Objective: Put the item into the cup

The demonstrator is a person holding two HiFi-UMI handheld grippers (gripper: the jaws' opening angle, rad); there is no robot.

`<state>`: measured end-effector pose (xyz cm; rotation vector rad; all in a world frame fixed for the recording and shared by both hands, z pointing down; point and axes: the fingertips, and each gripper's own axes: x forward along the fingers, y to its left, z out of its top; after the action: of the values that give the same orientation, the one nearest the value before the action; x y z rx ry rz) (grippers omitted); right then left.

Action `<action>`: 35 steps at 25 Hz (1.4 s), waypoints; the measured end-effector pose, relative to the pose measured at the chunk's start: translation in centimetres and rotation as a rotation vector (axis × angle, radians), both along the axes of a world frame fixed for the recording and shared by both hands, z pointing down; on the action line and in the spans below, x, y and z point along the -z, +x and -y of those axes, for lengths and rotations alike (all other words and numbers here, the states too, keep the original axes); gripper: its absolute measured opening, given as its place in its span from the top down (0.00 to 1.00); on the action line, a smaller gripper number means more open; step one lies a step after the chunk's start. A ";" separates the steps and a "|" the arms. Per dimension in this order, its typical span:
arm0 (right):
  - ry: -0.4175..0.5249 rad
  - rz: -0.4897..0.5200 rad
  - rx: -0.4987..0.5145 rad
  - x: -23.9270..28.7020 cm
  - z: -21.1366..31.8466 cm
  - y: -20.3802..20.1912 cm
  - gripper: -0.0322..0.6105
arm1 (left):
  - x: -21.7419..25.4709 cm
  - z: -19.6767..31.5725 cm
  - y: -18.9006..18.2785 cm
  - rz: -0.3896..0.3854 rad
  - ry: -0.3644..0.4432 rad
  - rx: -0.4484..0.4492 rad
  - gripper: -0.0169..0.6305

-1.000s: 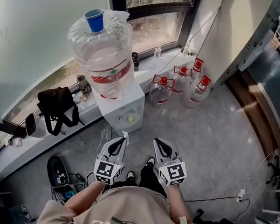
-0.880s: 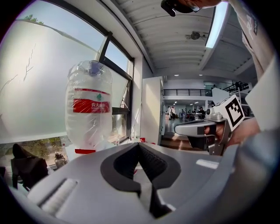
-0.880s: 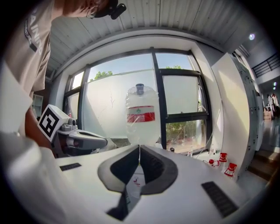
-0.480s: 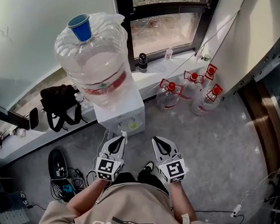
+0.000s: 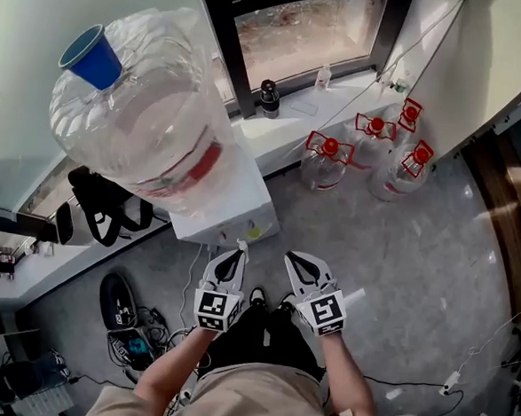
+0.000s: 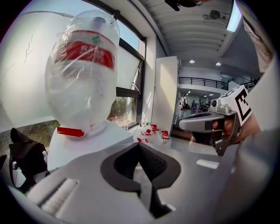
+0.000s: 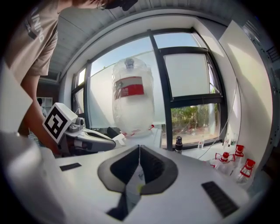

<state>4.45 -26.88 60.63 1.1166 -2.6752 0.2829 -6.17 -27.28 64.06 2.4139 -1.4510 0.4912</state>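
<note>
Pointing toward white water dispenser (image 5: 235,212), left gripper (image 5: 236,252) is clamped on small white item (image 5: 241,243); right gripper (image 5: 294,259) is closed on nothing. Blue plastic cup (image 5: 93,56) is seated atop upturned clear water jug (image 5: 151,124).

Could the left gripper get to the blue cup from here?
Probably yes: the blue cup sits uncovered atop the water bottle; the left gripper, low before it with a white piece, has open air above.

Grey floor (image 5: 417,258) — white dispenser (image 5: 233,211), three jugs (image 5: 372,144) (red-capped), black shoe (image 5: 116,299)
</note>
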 end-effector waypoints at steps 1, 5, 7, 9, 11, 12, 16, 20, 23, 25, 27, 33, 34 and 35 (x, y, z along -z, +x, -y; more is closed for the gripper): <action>-0.006 -0.004 -0.003 -1.0 0.4 -0.3 0.93 | -1.1 0.4 0.0 0.003 -0.012 -0.002 0.96; -0.042 -0.010 -0.015 -5.6 1.8 -1.3 0.93 | -6.9 1.7 -0.3 0.022 -0.069 -0.009 0.96; -0.064 -0.008 -0.020 -8.3 1.9 -2.2 0.93 | -10.0 1.7 -0.7 0.035 -0.104 -0.016 0.96; -0.089 -0.016 -0.019 -11.3 1.8 -3.3 0.93 | -12.9 1.7 -1.1 0.050 -0.132 -0.029 0.96; -0.118 -0.034 -0.015 -14.6 2.0 -4.2 0.93 | -15.8 2.0 -1.2 0.057 -0.160 -0.038 0.96; -0.135 -0.038 -0.014 -16.1 2.1 -4.5 0.93 | -17.3 2.1 -1.3 0.058 -0.175 -0.040 0.96; -0.180 -0.023 -0.024 -20.6 2.5 -5.8 0.93 | -22.6 2.7 -1.8 0.058 -0.219 -0.038 0.96; -0.195 -0.021 -0.014 -23.3 3.1 -6.5 0.93 | -27.0 4.5 -2.4 0.028 -0.268 0.028 0.96; -0.207 -0.011 -0.022 -25.0 3.7 -6.3 0.93 | -28.8 6.2 -2.3 0.020 -0.260 0.062 0.96; -0.214 -0.006 -0.033 -25.9 4.1 -6.1 0.93 | -29.7 7.2 -2.0 0.023 -0.252 0.074 0.96; -0.222 -0.005 -0.042 -26.5 4.3 -6.0 0.93 | -30.2 7.9 -1.9 0.023 -0.249 0.091 0.96; -0.241 0.006 -0.058 -27.3 4.8 -5.8 0.93 | -31.4 9.1 -2.0 0.033 -0.254 0.111 0.96; -0.242 0.005 -0.056 -27.4 4.9 -5.7 0.93 | -31.6 9.2 -2.0 0.040 -0.256 0.114 0.96; -0.243 0.005 -0.055 -27.4 4.9 -5.6 0.93 | -31.8 9.3 -2.1 0.045 -0.259 0.120 0.96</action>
<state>-1.12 -31.75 88.05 1.1144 -2.5320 0.6030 -8.23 -36.56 95.84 2.1145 -1.4422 0.6644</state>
